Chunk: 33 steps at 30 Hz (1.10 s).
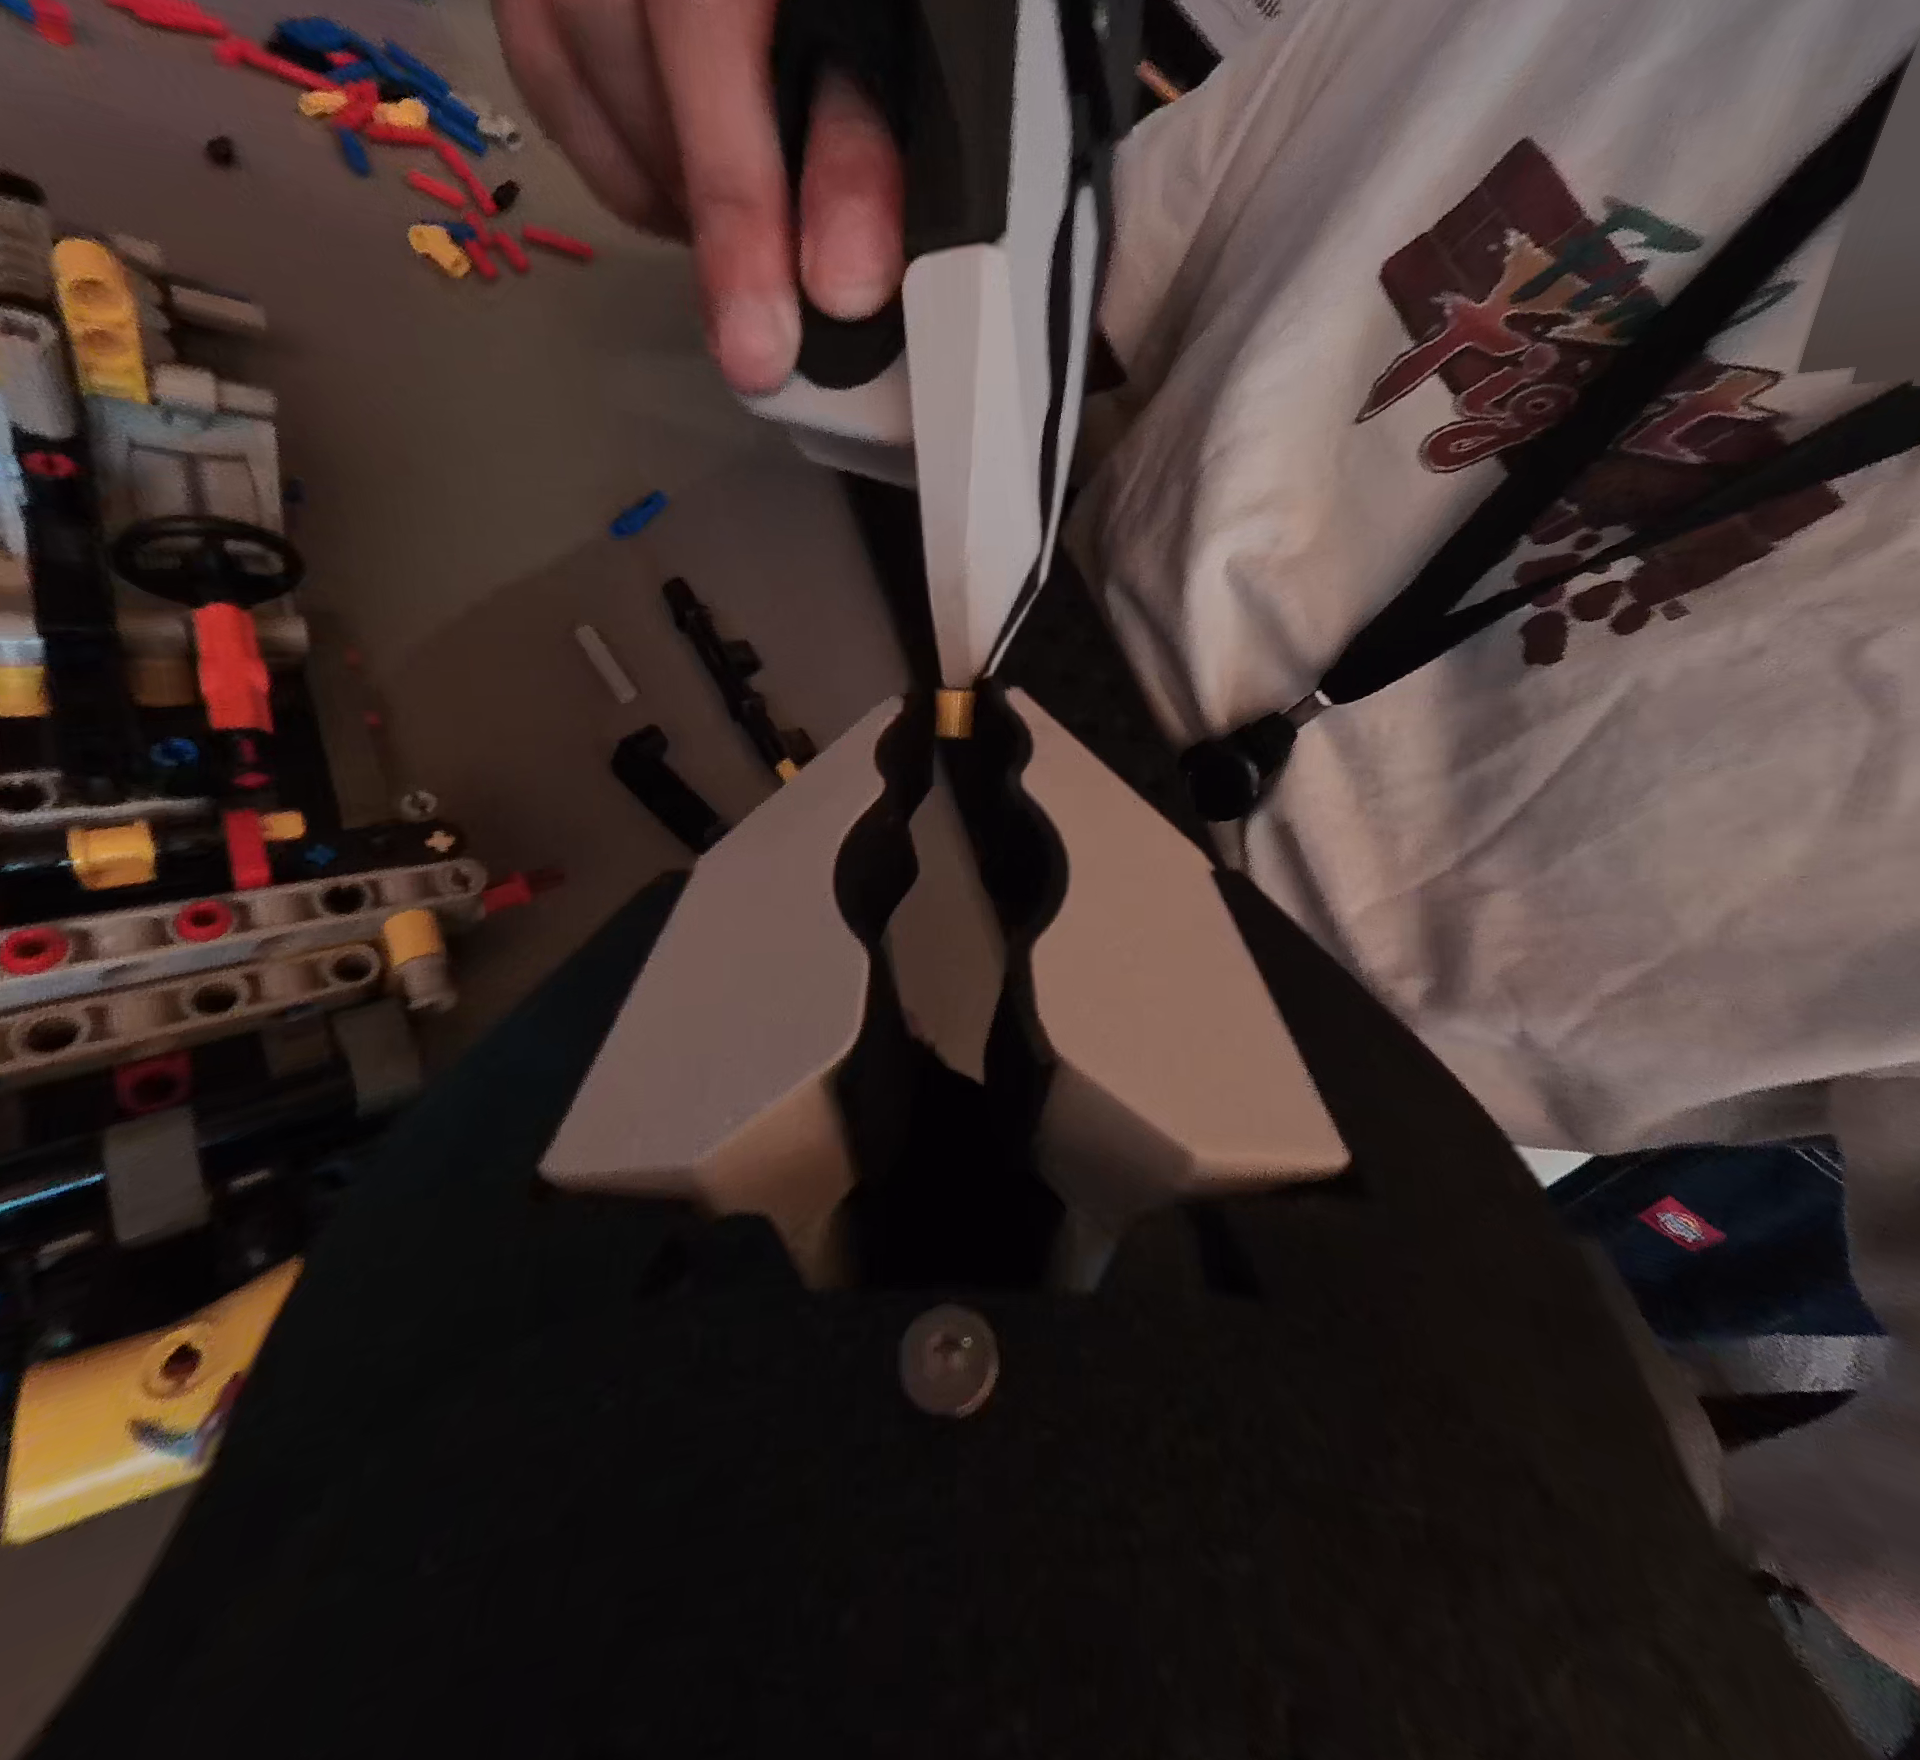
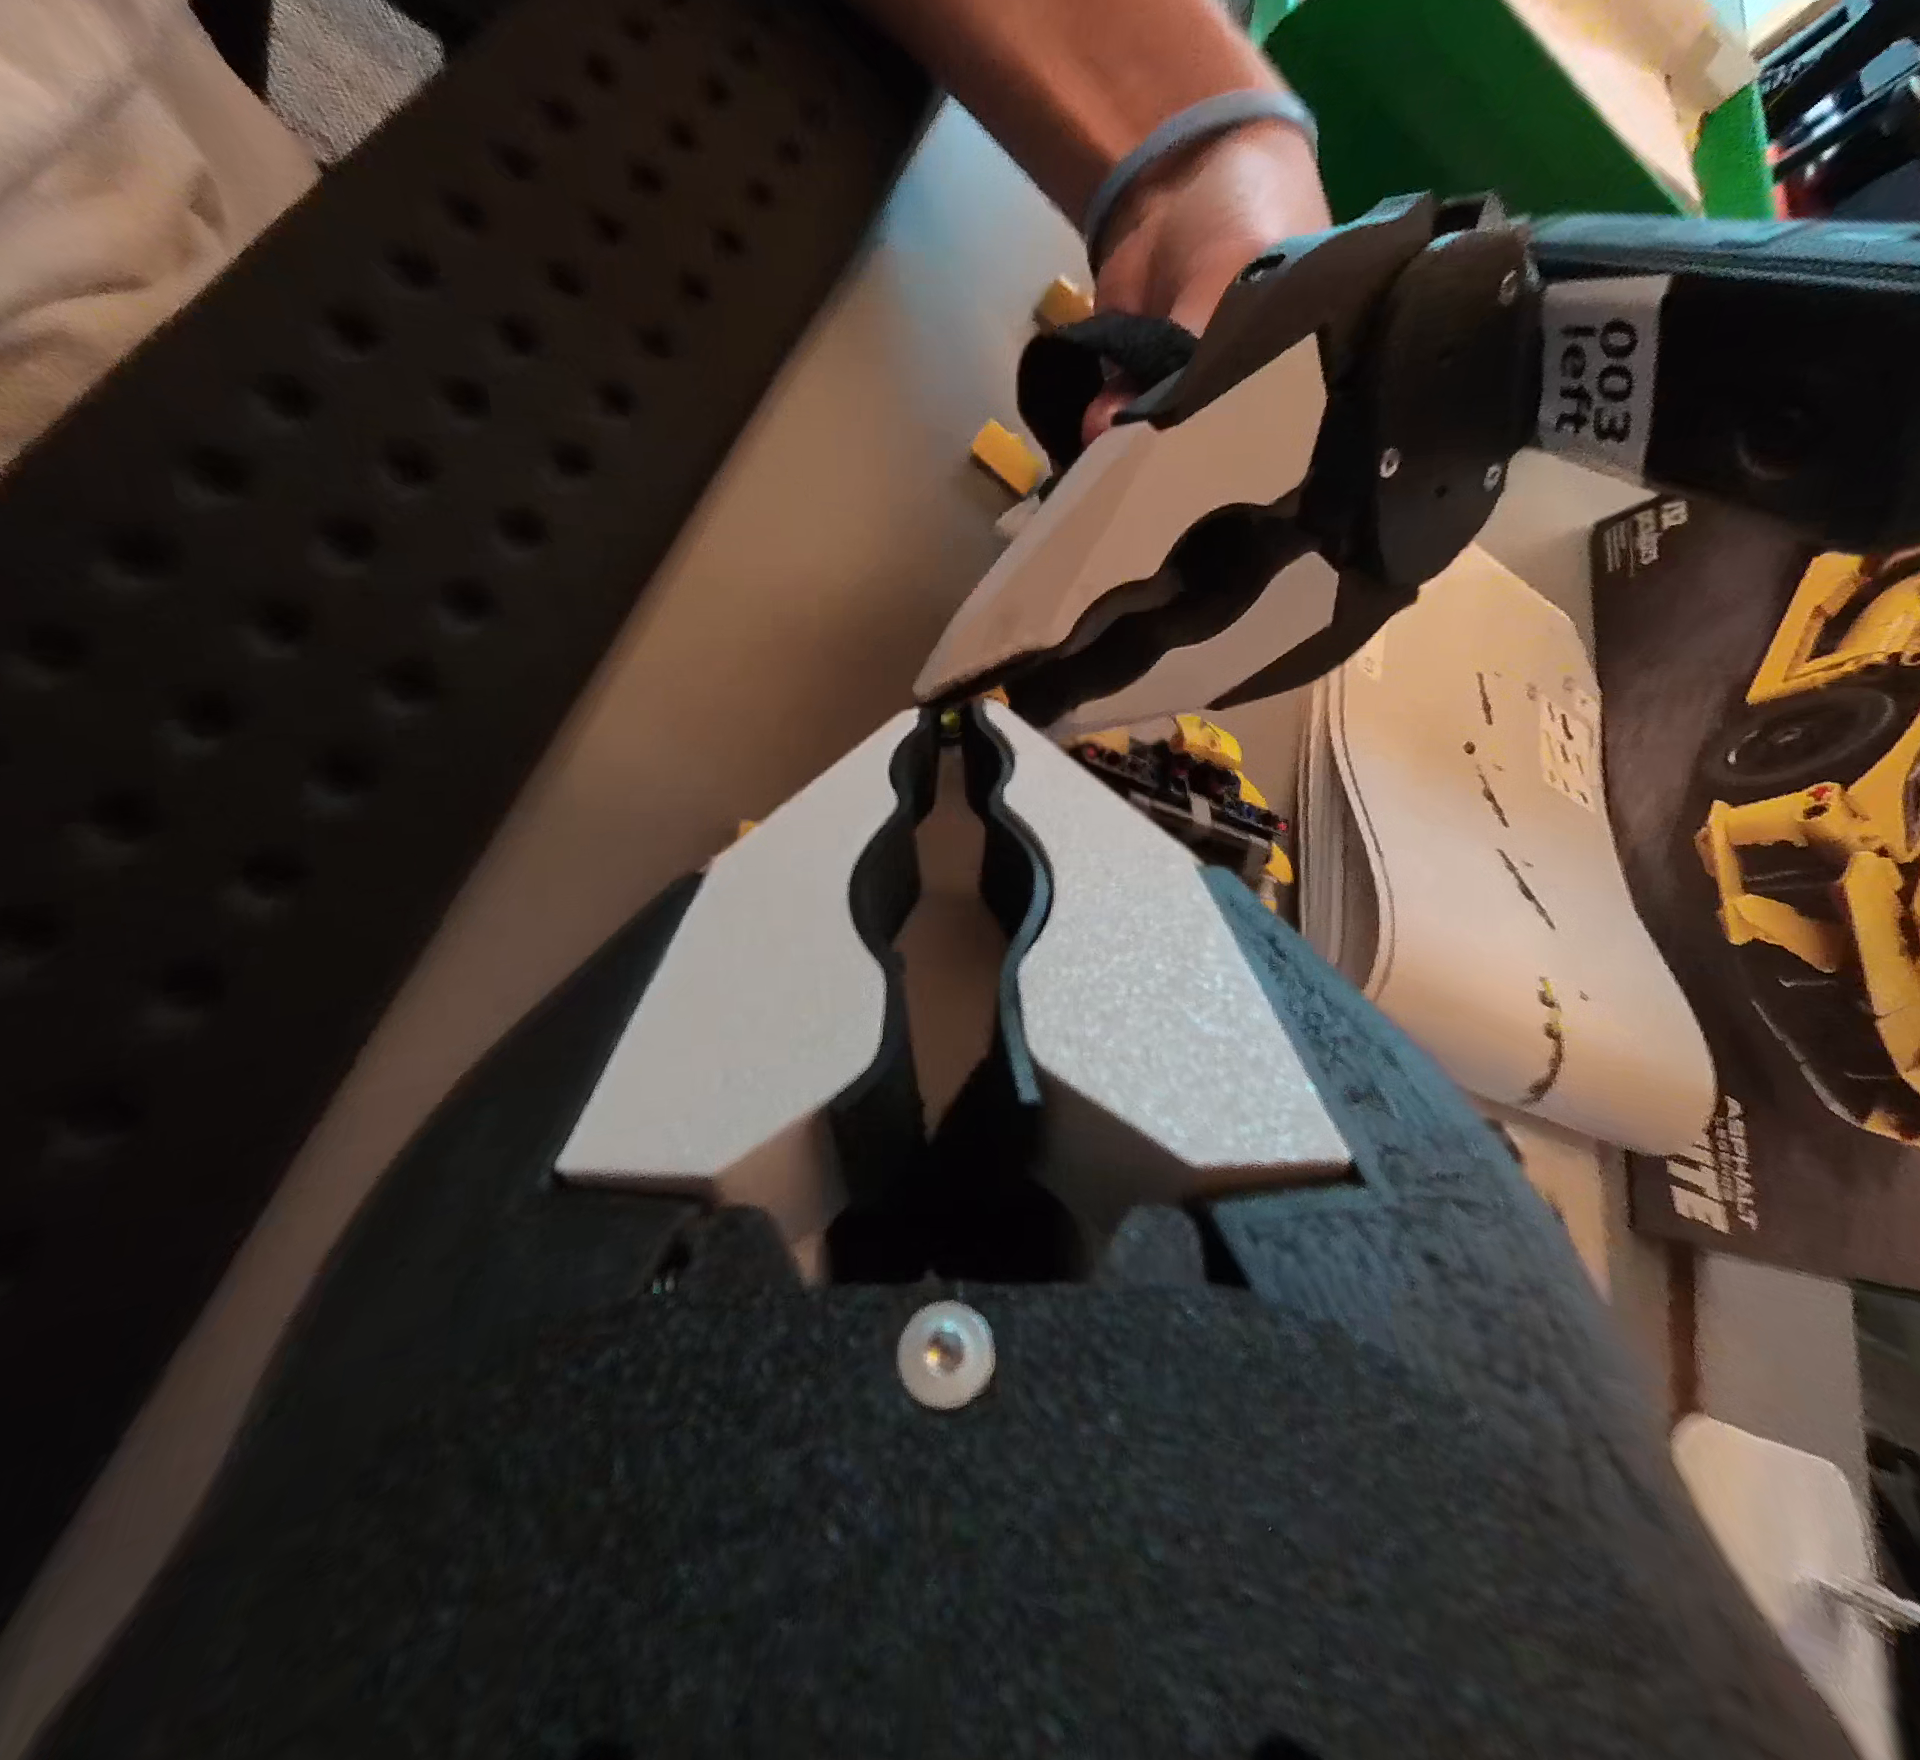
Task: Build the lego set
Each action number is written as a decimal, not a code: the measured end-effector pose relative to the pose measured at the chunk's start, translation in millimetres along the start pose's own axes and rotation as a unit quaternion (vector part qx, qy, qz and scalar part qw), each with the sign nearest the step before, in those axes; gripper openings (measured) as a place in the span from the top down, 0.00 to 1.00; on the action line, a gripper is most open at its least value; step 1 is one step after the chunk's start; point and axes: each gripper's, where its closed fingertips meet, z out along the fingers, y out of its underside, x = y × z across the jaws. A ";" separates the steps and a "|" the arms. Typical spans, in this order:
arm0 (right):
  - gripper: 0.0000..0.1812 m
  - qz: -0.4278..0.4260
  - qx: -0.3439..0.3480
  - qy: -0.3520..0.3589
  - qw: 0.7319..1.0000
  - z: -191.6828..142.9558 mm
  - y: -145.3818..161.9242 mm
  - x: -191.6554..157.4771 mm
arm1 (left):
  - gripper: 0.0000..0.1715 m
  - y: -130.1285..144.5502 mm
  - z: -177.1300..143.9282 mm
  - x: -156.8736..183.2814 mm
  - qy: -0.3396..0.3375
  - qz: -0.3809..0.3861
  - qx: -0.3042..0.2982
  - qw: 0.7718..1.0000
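Above the table (image 1: 499, 422), the left gripper (image 1: 956, 711) pinches a small yellow Lego bush (image 1: 956, 713) at its fingertips, meeting the right gripper (image 2: 948, 721), whose tips also close on it. The part-built Lego vehicle (image 1: 187, 775) sits nearby.

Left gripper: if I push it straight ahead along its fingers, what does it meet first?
The left gripper, shut on a small yellow bush, would meet the right gripper first; its closed tips come down right at the bush, seemingly touching it. Behind them is the person's white shirt, though depth is unclear.
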 end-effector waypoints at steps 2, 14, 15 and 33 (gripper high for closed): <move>0.98 0.027 0.051 -0.003 0.998 -6.8 -8.9 3.3 | 0.97 -10.9 -2.1 9.1 0.027 0.005 0.032 0.999; 0.98 0.197 0.273 -0.046 0.940 -38.8 -47.6 19.1 | 0.97 -46.7 -9.6 41.8 0.121 0.012 0.138 0.983; 0.98 0.197 0.264 -0.044 0.943 -38.0 -46.9 19.4 | 0.97 -46.3 -9.8 41.5 0.123 0.008 0.138 0.983; 0.97 0.176 0.186 -0.043 0.966 -32.4 -26.2 15.6 | 0.97 -44.1 -2.5 24.9 0.113 -0.045 0.138 0.983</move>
